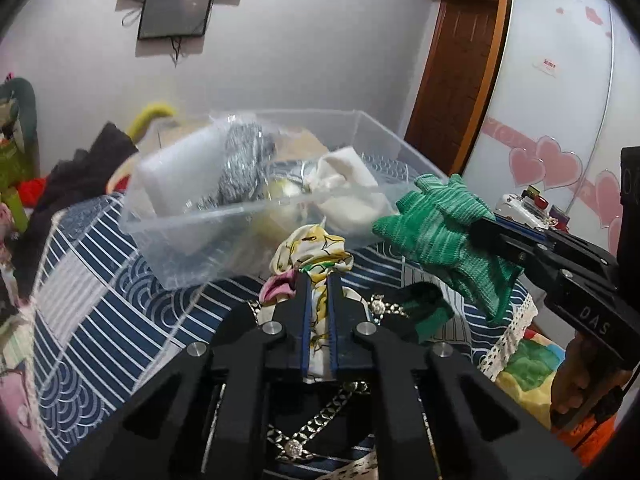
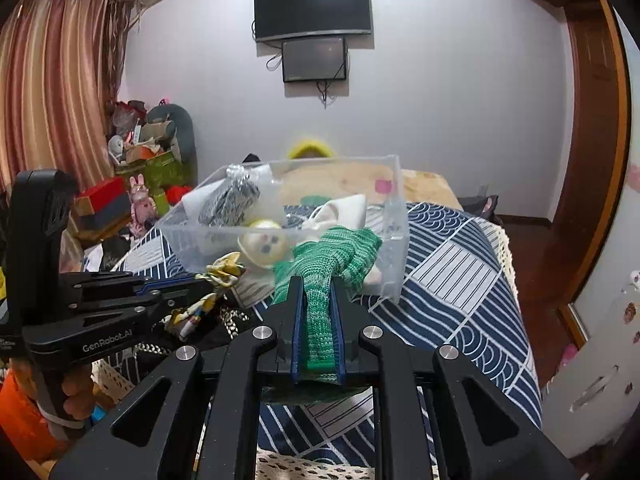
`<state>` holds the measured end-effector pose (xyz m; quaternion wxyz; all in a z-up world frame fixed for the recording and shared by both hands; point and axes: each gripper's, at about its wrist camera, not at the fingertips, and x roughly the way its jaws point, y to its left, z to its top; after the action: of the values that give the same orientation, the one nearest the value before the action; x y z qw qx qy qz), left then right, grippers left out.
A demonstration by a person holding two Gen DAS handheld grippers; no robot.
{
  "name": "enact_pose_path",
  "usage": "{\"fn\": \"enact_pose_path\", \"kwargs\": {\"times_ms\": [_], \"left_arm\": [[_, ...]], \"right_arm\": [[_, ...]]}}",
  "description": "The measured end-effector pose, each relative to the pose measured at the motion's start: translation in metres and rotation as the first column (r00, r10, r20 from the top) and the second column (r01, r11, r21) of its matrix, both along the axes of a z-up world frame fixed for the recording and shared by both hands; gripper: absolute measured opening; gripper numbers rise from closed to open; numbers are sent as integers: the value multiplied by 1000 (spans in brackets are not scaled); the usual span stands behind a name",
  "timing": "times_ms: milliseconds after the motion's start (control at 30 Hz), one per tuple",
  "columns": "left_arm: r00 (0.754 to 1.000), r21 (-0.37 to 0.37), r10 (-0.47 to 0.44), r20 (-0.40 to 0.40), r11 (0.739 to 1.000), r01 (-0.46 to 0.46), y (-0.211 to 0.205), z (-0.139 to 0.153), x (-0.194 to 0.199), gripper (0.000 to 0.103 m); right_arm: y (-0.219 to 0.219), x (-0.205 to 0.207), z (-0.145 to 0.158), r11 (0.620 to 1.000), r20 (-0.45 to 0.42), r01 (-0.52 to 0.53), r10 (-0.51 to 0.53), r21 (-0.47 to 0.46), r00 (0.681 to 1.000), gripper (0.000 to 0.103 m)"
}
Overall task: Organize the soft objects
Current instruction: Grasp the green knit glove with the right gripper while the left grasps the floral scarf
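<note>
My left gripper is shut on a yellow-and-white floral scarf, held just in front of a clear plastic bin. It also shows in the right wrist view with the scarf. My right gripper is shut on a green knitted glove, held at the bin's near wall. In the left wrist view the right gripper holds the glove at the bin's right corner. The bin holds a white cloth, a grey knit in plastic and a pale plush ball.
The bin sits on a bed with a blue-and-white patterned cover. A black cloth with a chain trim and another green piece lie under my left gripper. Clutter and boxes stand at the left wall. A wardrobe is on the right.
</note>
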<state>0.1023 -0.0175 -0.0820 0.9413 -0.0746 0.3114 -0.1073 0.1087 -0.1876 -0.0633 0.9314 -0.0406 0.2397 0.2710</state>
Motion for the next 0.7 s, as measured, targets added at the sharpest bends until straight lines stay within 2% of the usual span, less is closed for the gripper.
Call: {"fn": "enact_pose_path", "kwargs": {"times_ms": [433,700], "left_arm": [[989,12,36,143,999,-38,12,50,-25,5],[981,22,42,191,999,-47,6,73,-2,5]], "right_arm": [[-3,0,27,999,70,8,-12,53,997,11],[0,17,46,996,122,30,-40,86,992,11]]}}
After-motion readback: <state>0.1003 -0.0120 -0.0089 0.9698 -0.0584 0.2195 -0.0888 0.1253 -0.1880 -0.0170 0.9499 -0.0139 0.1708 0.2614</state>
